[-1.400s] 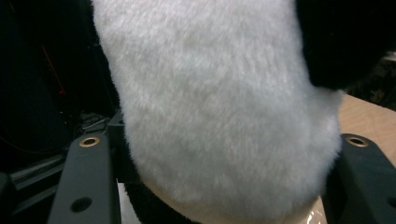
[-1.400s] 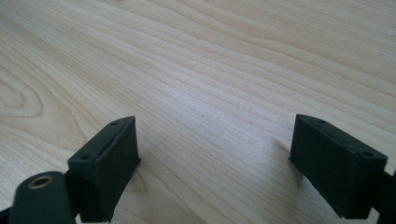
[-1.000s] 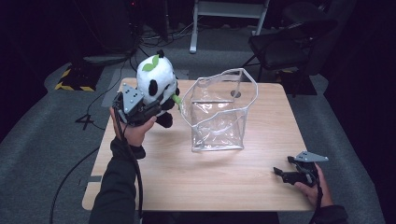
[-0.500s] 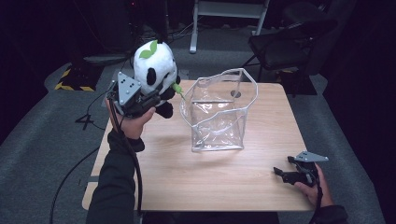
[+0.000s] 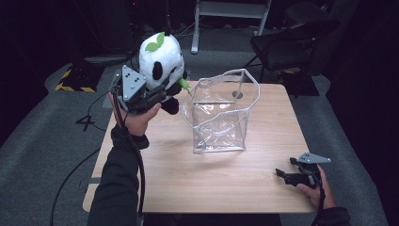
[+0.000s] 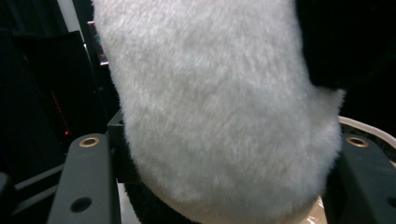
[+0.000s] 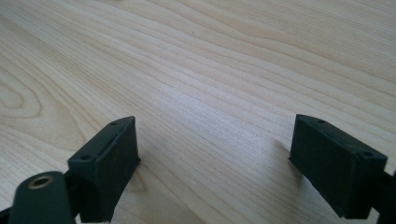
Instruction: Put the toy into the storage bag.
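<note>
Plush black-and-white panda toy with green leaf on its head (image 5: 162,63): held above the table's far-left corner, just left of the bag, clamped between the jaws of the left gripper (image 5: 157,96).

Clear plastic bag with white rim (image 5: 221,113): upright, open-topped, table centre.

Right gripper (image 5: 284,174): near-right corner, low over the light wooden table (image 5: 254,188), jaws wide apart, holding nothing.
</note>
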Demonstrator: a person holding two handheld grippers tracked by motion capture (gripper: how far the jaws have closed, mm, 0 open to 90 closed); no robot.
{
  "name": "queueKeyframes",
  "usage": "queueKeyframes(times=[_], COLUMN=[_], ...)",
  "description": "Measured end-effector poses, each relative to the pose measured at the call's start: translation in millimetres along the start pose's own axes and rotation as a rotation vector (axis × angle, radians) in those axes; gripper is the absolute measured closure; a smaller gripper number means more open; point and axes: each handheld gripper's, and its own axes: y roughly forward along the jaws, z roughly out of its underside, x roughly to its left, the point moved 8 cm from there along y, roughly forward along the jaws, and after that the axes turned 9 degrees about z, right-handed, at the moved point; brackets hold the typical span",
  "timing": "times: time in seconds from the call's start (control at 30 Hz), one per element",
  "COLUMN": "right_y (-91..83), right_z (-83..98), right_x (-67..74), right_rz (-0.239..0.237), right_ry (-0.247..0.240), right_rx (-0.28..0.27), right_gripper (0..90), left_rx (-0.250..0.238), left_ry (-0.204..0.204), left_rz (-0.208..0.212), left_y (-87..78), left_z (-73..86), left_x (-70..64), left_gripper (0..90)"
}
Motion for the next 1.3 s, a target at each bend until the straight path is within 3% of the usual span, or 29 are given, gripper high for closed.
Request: queueKeyframes(times=[0.43,0.9,1.3], right_y=[0.0,0.0,0.0], right_z=[0.0,0.0,0.0], right_x=[0.0,0.0,0.1], right_rz=[0.0,-0.001,-0.001], right_ry=[0.0,0.0,0.0], right_rx=[0.0,0.0,0.0], right_gripper=[15.3,15.3,15.3], left_rx=[-0.031,-0.043,-0.03], left_ry=[0.004,0.019,0.041], left_rz=[0.049,0.134,0.218], left_y=[12.4,38.0,62.4], left_z=[-15.6,-28.8,-26.3], left_x=[-20.1,-59.6,-95.7], left_gripper=[36.7,36.6,36.6])
